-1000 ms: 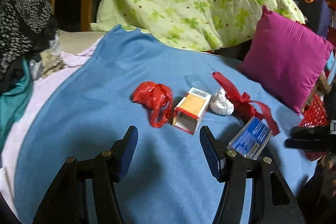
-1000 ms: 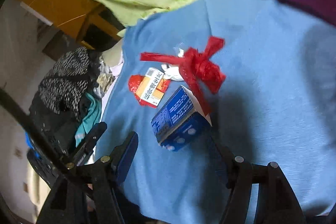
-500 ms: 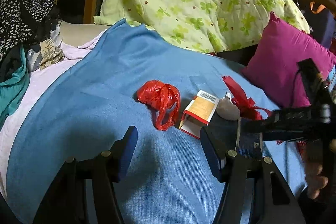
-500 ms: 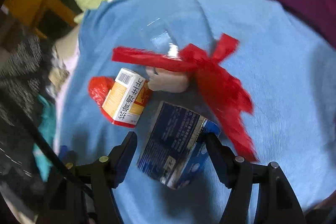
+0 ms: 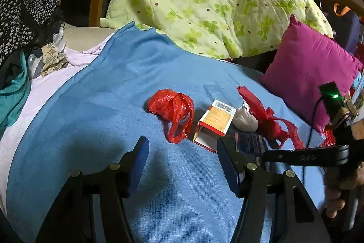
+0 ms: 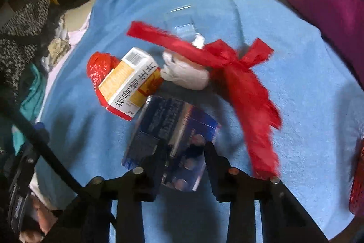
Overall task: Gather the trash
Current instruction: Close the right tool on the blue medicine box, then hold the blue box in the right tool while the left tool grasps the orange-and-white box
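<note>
While the right gripper [image 6: 184,152] pinches the blue box [image 6: 173,129] on the blanket [image 6: 295,83], just before the orange box [image 6: 129,81], its thin card could crumple and slip; the left gripper [image 5: 182,161] hangs wide, empty.

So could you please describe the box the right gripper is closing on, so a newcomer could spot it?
On the blue blanket lies a small cluster of litter. At its near edge, between the right gripper fingers, is the dark blue box; unlike the orange and white box beside it, it is navy with small print.
</note>
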`<state>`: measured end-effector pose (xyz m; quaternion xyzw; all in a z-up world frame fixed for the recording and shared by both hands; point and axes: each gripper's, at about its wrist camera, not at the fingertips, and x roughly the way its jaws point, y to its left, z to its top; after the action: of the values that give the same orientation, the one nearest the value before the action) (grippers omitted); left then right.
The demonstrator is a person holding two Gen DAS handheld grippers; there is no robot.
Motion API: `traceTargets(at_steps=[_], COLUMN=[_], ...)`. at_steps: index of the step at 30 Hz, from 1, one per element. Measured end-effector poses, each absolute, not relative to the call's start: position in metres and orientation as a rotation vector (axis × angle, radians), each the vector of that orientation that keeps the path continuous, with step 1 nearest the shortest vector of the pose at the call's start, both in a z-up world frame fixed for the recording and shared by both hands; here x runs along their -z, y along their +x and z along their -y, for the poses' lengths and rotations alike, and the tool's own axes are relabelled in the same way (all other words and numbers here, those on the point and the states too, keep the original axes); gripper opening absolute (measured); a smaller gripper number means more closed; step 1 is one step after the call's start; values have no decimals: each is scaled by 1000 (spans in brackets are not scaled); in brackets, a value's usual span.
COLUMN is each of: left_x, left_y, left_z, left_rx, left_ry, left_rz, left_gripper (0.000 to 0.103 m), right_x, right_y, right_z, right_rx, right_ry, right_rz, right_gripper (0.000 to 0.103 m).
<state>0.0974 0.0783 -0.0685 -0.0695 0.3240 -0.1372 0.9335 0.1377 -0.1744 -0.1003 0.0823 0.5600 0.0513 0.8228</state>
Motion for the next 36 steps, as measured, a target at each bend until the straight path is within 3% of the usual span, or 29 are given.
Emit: traceTargets(at_steps=[3,4,5,6,7,17,30,36], left_x=[69,69,70,70,70,66,66,68], left_y=[98,99,100,101,101,98,96,97], left_z=[-77,-78,-79,-80,-82,-92,-98,-94], left_rx=[281,275,270,266,266,277,271,274], left_ry=[-145,-149,-152,-160,-170,-221,-249,-241], left_rz=[-663,-667,-670,-672,-672,-660,-664,-675], left_gripper=[63,63,63,63,63,63,63,63], right_x=[98,98,98,99,98,111,105,109], right_y=[129,127,125,124,123,139,119,112], right_z=[191,194,195,197,199,177,134,149], right_rx=[-188,-218,-226,-214,-197,-102,-121,-222], right_ry=[302,352,376,397,418,434,73,140], right_rz=[-1184,-1179,-1180,-1183,-1167,-1163,-1138,-1133], right_gripper=[38,43,69,79,81,81,82,73])
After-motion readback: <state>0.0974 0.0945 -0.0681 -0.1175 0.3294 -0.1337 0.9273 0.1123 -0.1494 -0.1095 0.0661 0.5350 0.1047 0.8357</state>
